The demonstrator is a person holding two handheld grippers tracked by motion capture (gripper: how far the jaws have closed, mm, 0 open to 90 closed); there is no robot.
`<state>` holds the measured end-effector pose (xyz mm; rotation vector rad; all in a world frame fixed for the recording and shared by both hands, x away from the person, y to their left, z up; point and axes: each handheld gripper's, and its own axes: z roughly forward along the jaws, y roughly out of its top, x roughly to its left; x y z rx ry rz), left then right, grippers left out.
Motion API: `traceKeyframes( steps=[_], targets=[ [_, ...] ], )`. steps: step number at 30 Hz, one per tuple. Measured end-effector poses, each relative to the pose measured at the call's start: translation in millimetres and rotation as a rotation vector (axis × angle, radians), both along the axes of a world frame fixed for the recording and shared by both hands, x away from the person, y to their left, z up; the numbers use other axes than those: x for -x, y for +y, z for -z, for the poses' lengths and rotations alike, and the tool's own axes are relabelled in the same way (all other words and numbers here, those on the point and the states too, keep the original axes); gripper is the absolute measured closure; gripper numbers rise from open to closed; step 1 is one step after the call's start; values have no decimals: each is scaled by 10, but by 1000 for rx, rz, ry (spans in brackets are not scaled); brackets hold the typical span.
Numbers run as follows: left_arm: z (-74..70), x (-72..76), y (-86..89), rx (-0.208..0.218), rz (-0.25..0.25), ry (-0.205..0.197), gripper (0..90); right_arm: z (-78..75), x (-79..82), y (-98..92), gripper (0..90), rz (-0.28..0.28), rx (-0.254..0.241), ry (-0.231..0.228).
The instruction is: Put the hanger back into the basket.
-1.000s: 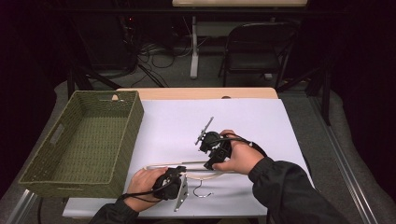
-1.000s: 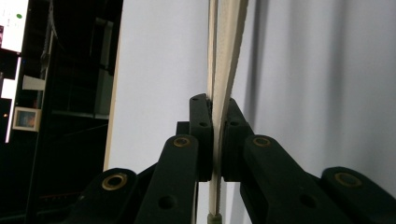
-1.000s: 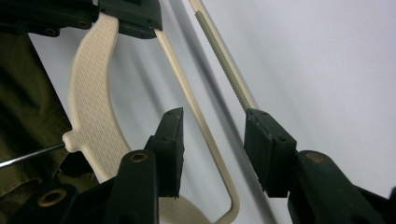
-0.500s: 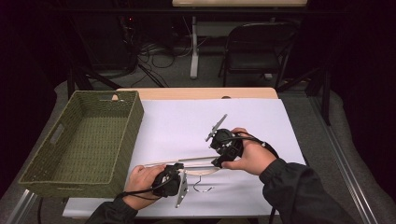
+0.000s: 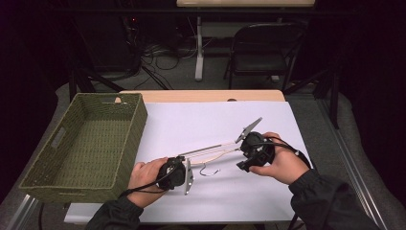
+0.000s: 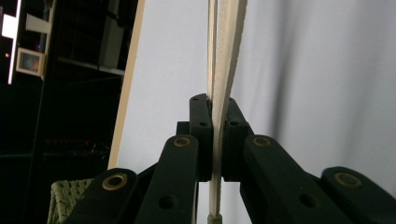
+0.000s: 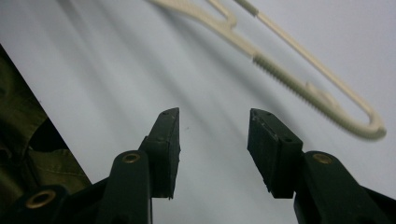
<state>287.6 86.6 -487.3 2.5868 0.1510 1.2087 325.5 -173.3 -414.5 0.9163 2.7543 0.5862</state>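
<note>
A cream plastic hanger [image 5: 210, 152] with a thin metal hook [image 5: 208, 170] stretches across the white table cover. At its left end my left gripper [image 5: 181, 162] is shut on it. In the left gripper view the hanger's bars [image 6: 225, 56] run straight up from between the pressed jaws of that gripper [image 6: 216, 140]. My right gripper [image 5: 243, 162] sits at the hanger's right end, not touching it. In the right gripper view my right gripper [image 7: 212, 128] has just been opening, with nothing between its jaws. The hanger's looped end [image 7: 303, 86] lies beyond its jaws.
A green woven basket [image 5: 129, 120] stands at the table's left, its corner visible as the basket [image 6: 65, 200] low in the left gripper view. The table's wooden far edge [image 5: 201, 95] shows beyond the white cover. A folding chair [image 5: 261, 52] and cables stand behind.
My right gripper has moved right, from the hanger's middle to its right end. My left gripper has risen slightly with the hanger's left end.
</note>
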Motion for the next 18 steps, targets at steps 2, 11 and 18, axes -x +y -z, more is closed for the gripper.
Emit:
traceKeyframes(
  steps=[2, 11, 18],
  targets=[
    [-36, -21, -17, 3, -21, 12, 869, 20, 16, -64, 539, 17, -4, -4],
    [-163, -77, -59, 27, -87, 38, 870, 128, 57, -234, 533, 58, -29, -16],
    [-234, -181, 9, 109, -130, 147, 869, 257, 77, -262, 526, 81, -28, -8]
  ],
)
